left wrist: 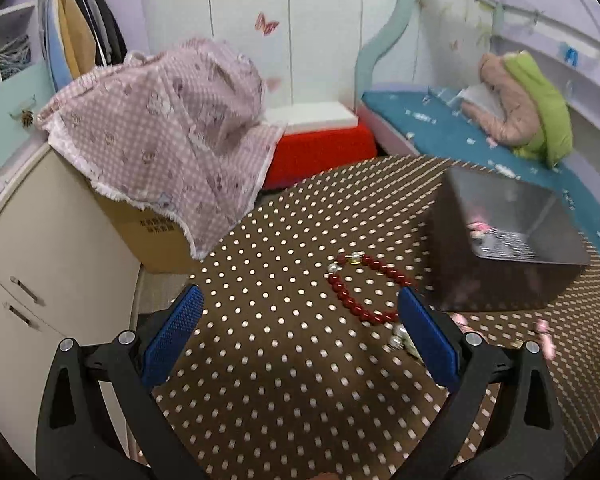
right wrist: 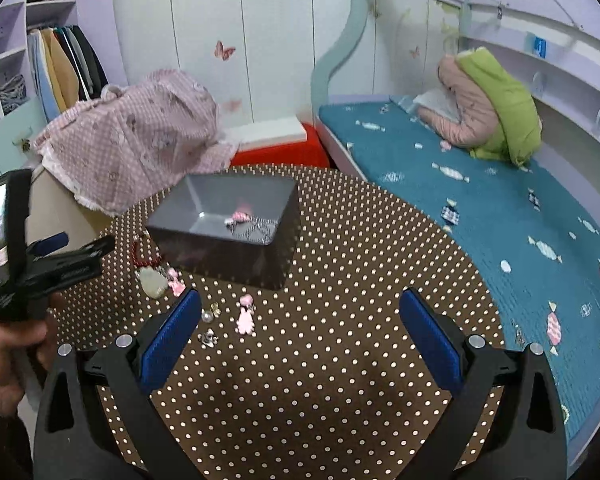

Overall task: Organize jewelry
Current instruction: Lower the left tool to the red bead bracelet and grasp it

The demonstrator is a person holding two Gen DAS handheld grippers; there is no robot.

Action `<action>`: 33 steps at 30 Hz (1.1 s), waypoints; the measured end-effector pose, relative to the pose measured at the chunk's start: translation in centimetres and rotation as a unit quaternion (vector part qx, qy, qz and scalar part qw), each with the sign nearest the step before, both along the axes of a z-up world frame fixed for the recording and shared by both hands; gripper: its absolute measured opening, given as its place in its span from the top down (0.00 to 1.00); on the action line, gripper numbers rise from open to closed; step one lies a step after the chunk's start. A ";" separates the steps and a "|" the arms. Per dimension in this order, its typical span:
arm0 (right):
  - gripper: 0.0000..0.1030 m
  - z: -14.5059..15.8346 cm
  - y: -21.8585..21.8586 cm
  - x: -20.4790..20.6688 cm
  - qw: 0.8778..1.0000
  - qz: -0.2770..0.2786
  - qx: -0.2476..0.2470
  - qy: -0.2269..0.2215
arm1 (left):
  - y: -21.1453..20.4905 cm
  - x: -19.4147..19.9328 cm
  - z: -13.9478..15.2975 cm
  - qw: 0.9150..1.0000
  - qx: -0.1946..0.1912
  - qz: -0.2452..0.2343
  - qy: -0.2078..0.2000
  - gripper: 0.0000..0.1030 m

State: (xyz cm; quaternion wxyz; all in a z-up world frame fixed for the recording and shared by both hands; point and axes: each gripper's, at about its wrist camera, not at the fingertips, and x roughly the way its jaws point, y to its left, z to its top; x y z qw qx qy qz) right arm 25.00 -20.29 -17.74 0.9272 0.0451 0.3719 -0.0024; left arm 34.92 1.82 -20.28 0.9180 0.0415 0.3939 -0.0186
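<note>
A red bead bracelet (left wrist: 360, 286) lies on the brown polka-dot table (left wrist: 284, 380), just ahead of my open left gripper (left wrist: 300, 324) and close to its right finger. To the right stands a grey metal box (left wrist: 512, 240) with a chain and a pink piece inside. In the right wrist view the same box (right wrist: 228, 220) sits ahead, holding a pink clip and a chain (right wrist: 252, 226). My right gripper (right wrist: 300, 328) is open and holds nothing. Between it and the box lie a pink charm (right wrist: 245, 316), a pearl (right wrist: 208, 316), a pale pendant (right wrist: 153, 282) and a small dark piece (right wrist: 209, 338).
A hand (right wrist: 8, 360) holds the left gripper's body (right wrist: 44, 264) at the left edge of the right view. A pink checked cloth (left wrist: 172, 128) covers a cardboard box beside the table. A red stool (left wrist: 320, 148) and a blue-covered bed (right wrist: 480, 208) lie beyond.
</note>
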 end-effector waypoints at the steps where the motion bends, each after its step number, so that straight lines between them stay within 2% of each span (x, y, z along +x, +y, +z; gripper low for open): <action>1: 0.07 -0.4 0.0 0.2 1.000 0.002 -0.001 0.006 | 0.1 0.5 -0.4 1.000 -0.001 0.001 0.006 0.06; 3: 0.07 -0.8 0.1 0.6 1.000 0.005 -0.002 0.015 | 0.1 1.7 -1.6 1.000 0.002 0.004 0.024 0.06; 4: 0.07 -1.1 0.1 0.8 1.000 0.007 0.000 0.020 | 0.0 2.2 -2.2 0.999 0.004 0.003 0.034 0.10; 5: 0.07 -1.4 0.1 1.1 1.000 0.009 0.001 0.023 | 0.0 2.6 -2.7 0.999 0.005 0.002 0.042 0.23; 6: 0.07 -1.7 0.1 1.4 1.000 0.010 -0.001 0.028 | -0.1 3.0 -3.5 0.998 0.003 -0.002 0.058 0.28; 9: 0.07 -2.9 0.4 2.1 0.999 0.013 -0.004 0.045 | 0.1 3.1 -3.7 0.998 -0.017 -0.006 0.056 0.35; 11: 0.07 -4.1 0.6 2.8 0.998 0.019 -0.006 0.063 | -0.3 3.0 -3.7 0.998 -0.017 -0.023 0.054 0.57; 12: 0.07 -4.7 0.9 3.1 0.997 0.024 -0.006 0.069 | -0.5 2.8 -3.5 0.998 -0.016 -0.031 0.053 0.64; 14: 0.09 -5.3 1.5 3.5 0.996 0.037 -0.007 0.075 | -0.9 2.5 -3.4 0.997 -0.015 -0.046 0.053 0.91; 15: 0.12 -5.6 1.7 3.6 0.996 0.043 -0.008 0.076 | -0.9 2.3 -3.3 0.997 -0.019 -0.050 0.055 0.93; 18: 0.27 -6.4 2.8 4.2 0.995 0.064 -0.015 0.081 | -0.4 1.5 -3.1 0.996 -0.046 -0.055 0.059 0.93; 19: 0.38 -6.8 3.0 4.4 0.994 0.069 -0.021 0.086 | -0.3 1.2 -2.9 0.996 -0.050 -0.056 0.056 0.93; 21: 0.46 -7.0 3.6 4.3 0.993 0.076 -0.040 0.077 | 0.1 0.4 -2.5 0.996 -0.055 -0.056 0.051 0.93; 24: 0.64 -6.7 4.0 4.1 0.992 0.093 -0.044 0.068 | 0.5 -0.7 -1.7 0.996 -0.054 -0.059 0.043 0.93; 26: 0.86 -6.5 4.3 3.8 0.991 0.103 -0.050 0.066 | 0.6 -1.2 -1.3 0.996 -0.054 -0.061 0.040 0.93; 33: 0.86 -5.6 2.6 1.7 0.993 0.106 0.004 0.058 | 1.1 -3.7 0.7 0.995 -0.064 -0.073 0.022 0.93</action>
